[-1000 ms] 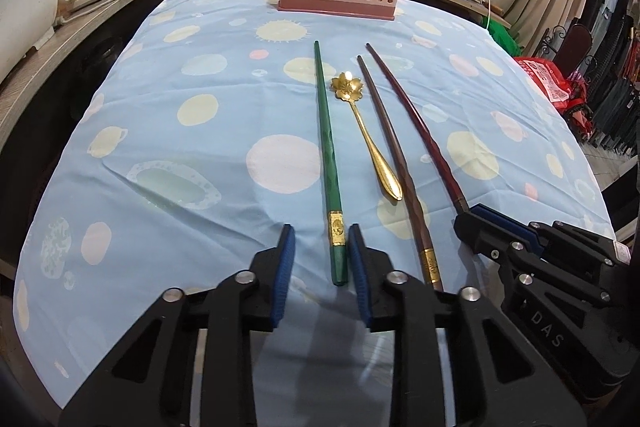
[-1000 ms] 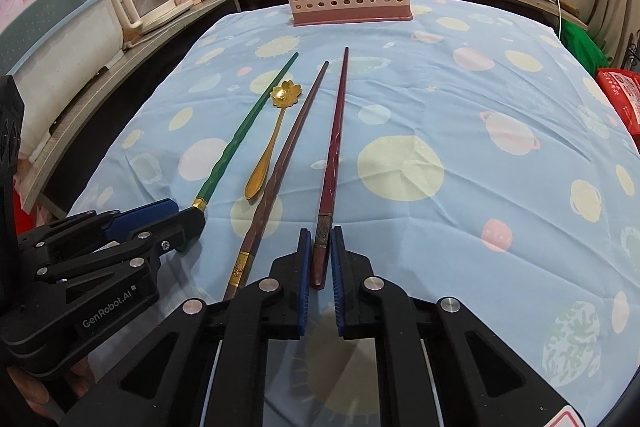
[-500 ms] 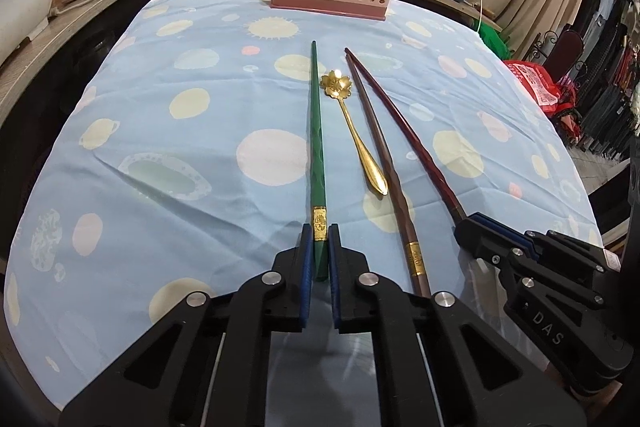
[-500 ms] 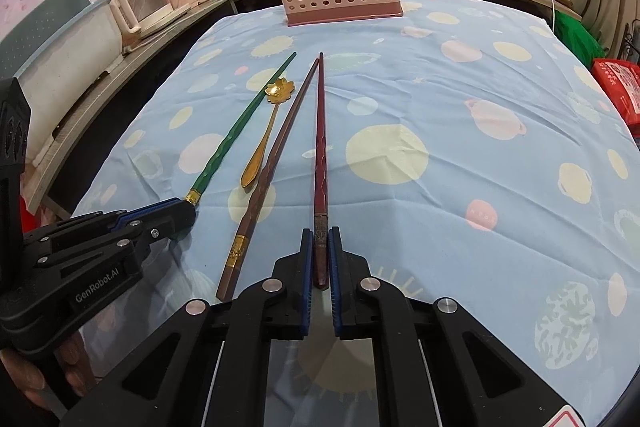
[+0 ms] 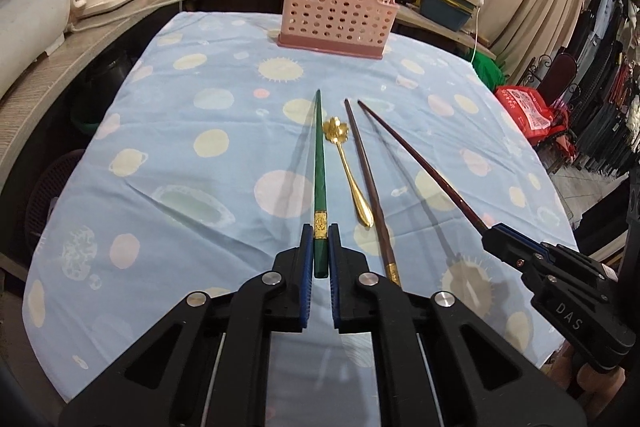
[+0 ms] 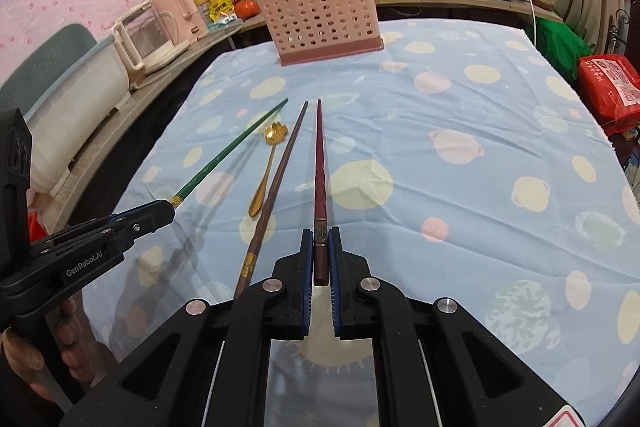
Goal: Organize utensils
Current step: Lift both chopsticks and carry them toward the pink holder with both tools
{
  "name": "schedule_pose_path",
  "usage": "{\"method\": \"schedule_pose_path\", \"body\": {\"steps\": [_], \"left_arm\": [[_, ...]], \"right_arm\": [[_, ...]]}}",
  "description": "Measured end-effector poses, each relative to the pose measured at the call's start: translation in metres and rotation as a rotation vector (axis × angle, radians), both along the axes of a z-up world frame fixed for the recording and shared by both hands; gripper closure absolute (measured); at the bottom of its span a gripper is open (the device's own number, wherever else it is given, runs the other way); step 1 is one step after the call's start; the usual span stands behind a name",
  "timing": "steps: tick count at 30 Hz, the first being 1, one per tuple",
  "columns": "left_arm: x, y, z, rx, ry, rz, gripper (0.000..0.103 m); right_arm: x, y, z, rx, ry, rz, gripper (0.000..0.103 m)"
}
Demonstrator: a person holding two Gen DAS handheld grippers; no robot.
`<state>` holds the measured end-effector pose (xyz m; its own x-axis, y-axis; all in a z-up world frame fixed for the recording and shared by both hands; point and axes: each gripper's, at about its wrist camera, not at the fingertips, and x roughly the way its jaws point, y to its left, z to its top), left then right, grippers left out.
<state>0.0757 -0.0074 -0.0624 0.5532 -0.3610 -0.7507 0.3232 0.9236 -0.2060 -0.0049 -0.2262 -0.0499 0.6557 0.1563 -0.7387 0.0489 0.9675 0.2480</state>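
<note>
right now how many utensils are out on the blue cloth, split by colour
green chopstick: 1, in the left claw
dark red chopstick: 1, in the right claw
brown chopstick: 1, lying on the cloth
gold spoon: 1, lying on the cloth
total: 4

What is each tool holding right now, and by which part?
Left tool: the green chopstick, gripped at its thick butt end, around the gold band. Right tool: the dark red chopstick, also at its thick butt end.
</note>
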Motion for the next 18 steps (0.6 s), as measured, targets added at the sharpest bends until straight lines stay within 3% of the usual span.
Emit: {"method": "schedule_pose_path", "body": {"steps": [18], "left_arm": [[0.015,0.025,0.087,-0.076,-0.172,0.055,0.096]], "right_arm": [[0.000,-0.048,0.101,0.037,-0.247,-0.098,0.096]]}}
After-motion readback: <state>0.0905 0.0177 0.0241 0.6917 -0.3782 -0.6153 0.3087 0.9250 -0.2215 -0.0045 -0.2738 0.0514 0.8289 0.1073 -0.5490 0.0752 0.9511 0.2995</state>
